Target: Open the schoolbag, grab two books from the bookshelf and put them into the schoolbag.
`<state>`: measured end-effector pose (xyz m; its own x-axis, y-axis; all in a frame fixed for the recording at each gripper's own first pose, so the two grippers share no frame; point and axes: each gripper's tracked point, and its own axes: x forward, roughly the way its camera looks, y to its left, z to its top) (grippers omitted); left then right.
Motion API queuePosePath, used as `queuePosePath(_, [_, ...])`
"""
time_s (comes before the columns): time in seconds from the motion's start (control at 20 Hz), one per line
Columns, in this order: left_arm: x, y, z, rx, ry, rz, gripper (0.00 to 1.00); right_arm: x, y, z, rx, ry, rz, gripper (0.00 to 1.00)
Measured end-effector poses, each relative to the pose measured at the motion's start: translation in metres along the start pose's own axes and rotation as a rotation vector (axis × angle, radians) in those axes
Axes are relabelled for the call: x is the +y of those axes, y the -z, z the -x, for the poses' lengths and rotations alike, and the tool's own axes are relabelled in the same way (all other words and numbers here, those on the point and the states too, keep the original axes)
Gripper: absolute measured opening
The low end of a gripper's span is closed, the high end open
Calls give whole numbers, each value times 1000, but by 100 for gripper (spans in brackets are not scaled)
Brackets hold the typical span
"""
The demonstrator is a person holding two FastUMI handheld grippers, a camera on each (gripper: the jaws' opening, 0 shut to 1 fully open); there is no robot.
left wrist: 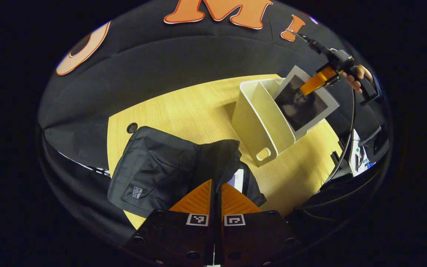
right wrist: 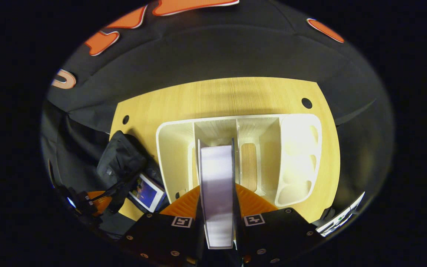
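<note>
Table [left wrist: 184, 107] under all. Schoolbag [left wrist: 161, 167] on table, left of bookshelf [left wrist: 258, 122], apart from it. One book [right wrist: 147, 193] in schoolbag's mouth. Second book [right wrist: 217, 193] clamped edge-on between right gripper [right wrist: 217, 202] fingers, above bookshelf, over a middle compartment. Left gripper [left wrist: 215, 196] pinching schoolbag's flap, just before the bag.

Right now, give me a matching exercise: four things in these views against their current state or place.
1. schoolbag
2. grey-covered book
3. bookshelf
4. blue-covered book

a. clamped in the right tongs above a shelf slot
b. tucked in the bag's opening
c. its flap pinched by the left tongs
d. standing on the wooden table

Pairs: 1-c, 2-a, 3-d, 4-b
</note>
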<state>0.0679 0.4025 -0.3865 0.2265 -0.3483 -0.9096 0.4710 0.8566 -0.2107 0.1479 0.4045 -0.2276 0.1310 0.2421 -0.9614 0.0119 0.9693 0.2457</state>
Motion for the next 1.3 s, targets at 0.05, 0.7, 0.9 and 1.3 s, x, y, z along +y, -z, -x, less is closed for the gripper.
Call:
queuePosePath(0.05, [0, -1, 1, -4, 3, -4, 2, 2, 2, 12, -16, -9, -7, 36])
queuePosePath(0.7, [2, 3, 6, -31, 48, -42, 1, 28, 44, 100, -214, -147, -108, 33])
queuePosePath(0.9, [7, -2, 7, -33, 39, -63, 1, 56, 71, 83, -189, -252, -179, 33])
queuePosePath(1.3, [10, -8, 14, -31, 27, -103, 1, 120, 105, 55, -176, -460, -299, 33])
